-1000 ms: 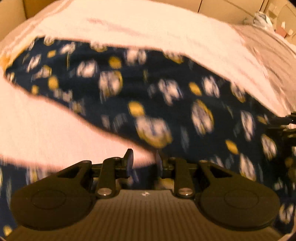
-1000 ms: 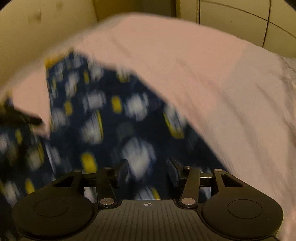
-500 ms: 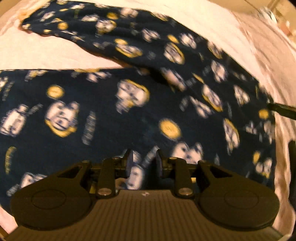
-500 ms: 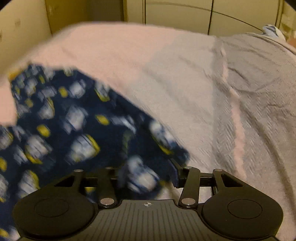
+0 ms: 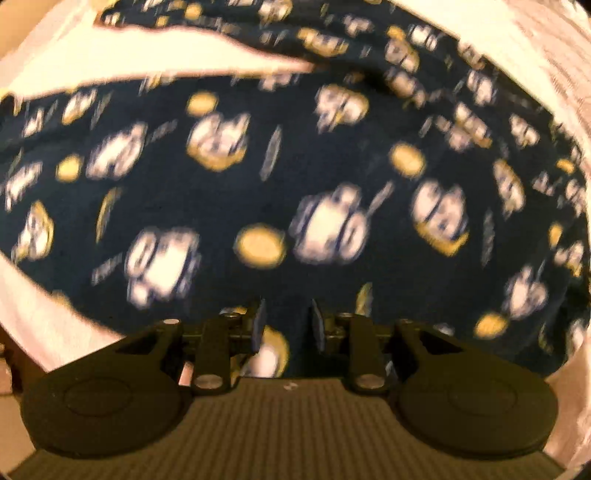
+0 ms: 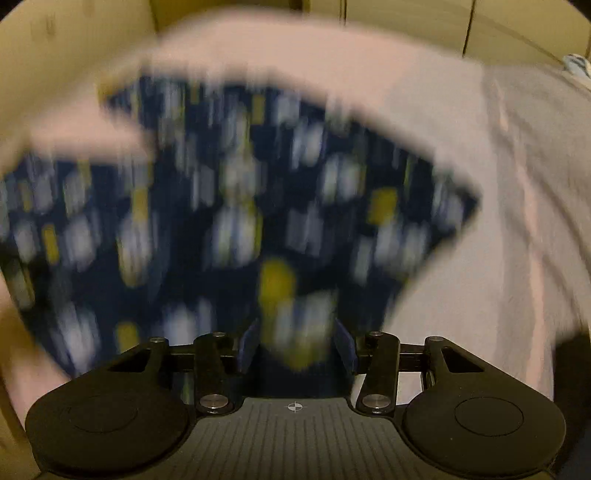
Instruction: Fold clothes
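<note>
Soft navy printed garment [image 5: 295, 177] sprawled over the pale woven blanket [image 6: 480, 221]. Left gripper [image 5: 286, 328] and right gripper [image 6: 295, 345] each pinched bunched cloth.

Matt printed cloth garment [image 5: 295, 177] on woven-textured bedspread [image 6: 517, 240].

Pink bedspread [image 6: 461, 258], cabinet doors [image 6: 406, 22] behind.

Navy printed garment [image 6: 236, 221] motion-smeared, its print unreadable, edges cut off in left view.
</note>
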Available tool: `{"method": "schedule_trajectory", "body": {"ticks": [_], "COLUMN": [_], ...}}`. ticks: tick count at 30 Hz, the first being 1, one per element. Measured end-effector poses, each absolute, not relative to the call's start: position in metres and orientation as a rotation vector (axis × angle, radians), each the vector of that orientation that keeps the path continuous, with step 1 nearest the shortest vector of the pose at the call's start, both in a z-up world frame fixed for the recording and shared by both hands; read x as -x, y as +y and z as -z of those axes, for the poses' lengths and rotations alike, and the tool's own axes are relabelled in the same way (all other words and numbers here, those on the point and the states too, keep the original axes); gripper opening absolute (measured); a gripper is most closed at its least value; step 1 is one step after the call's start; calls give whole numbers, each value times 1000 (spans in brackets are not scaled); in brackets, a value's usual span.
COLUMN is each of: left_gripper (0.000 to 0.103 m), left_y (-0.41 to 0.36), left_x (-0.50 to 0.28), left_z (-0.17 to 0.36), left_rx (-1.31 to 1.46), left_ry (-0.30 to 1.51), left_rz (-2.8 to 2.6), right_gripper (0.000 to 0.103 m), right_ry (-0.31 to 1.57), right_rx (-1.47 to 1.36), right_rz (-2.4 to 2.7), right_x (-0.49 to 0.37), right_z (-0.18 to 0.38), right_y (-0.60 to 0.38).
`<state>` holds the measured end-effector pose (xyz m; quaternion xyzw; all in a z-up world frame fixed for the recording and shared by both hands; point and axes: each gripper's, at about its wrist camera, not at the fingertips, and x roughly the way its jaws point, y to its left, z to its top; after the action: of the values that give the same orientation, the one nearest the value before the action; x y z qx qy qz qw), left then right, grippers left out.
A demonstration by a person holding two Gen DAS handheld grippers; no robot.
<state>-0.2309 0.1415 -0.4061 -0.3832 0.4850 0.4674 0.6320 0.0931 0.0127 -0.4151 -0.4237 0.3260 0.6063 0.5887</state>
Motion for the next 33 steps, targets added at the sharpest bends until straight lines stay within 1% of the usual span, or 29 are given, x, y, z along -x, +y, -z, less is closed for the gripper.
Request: {"method": "schedule_trajectory", "body": {"ticks": [2, 6, 7, 10, 12, 14, 15, 16, 18, 20, 23, 25, 26, 28, 31, 33], "left_gripper": [23, 23, 23, 23, 22, 23, 23, 23, 23, 23, 23, 22, 22, 21, 21, 22], "left_y": [137, 144, 153, 185, 208, 221, 220, 218, 209, 205, 217, 228, 234, 247, 248, 242], "left_x": [247, 298, 316, 368, 398, 418, 423, 428, 438, 457, 496, 513, 520, 529, 534, 538], "left_z": [401, 389, 388, 387, 397, 412, 411, 408, 395, 381, 367, 363, 364, 374, 395, 401], "left_rx": [877, 804, 799, 790, 787, 832, 830, 822, 767, 777, 854, 857, 844, 833, 922, 974], "left_ry": [1092, 1048, 1028, 962, 965, 1014, 1025, 1036, 1057, 1034, 942, 878, 852, 853, 907, 911], "left_rz": [-1063, -1132, -1162, -1252, -1279, -1196, -1149, -1105, -1034, -1038, -1113, -1179, -1211, -1259, -1252, -1236], "right_gripper": [47, 47, 47, 47, 47, 47, 47, 47, 47, 47, 47, 47, 47, 47, 47, 47], "right_ry": [725, 738, 715, 761, 862, 1010, 1081, 1098, 1073, 1021, 923, 885, 885, 950, 1078, 1068], "right_rx": [1062, 929, 889, 788, 746, 785, 822, 822, 794, 768, 722, 702, 692, 675, 748, 811], "right_rz": [-1329, -1259, -1260, -1249, -1174, -1031, -943, -899, -873, -894, -990, -1083, -1113, -1133, -1117, -1140], "right_x": [-80, -65, -59, -34, -19, -5, 2, 11, 30, 53, 84, 99, 106, 115, 126, 132], "right_z": [423, 393, 384, 379, 394, 417, 428, 429, 416, 395, 369, 366, 369, 389, 419, 423], "right_y": [-7, -11, -8, 6, 14, 16, 16, 13, 11, 17, 28, 41, 47, 54, 64, 68]}}
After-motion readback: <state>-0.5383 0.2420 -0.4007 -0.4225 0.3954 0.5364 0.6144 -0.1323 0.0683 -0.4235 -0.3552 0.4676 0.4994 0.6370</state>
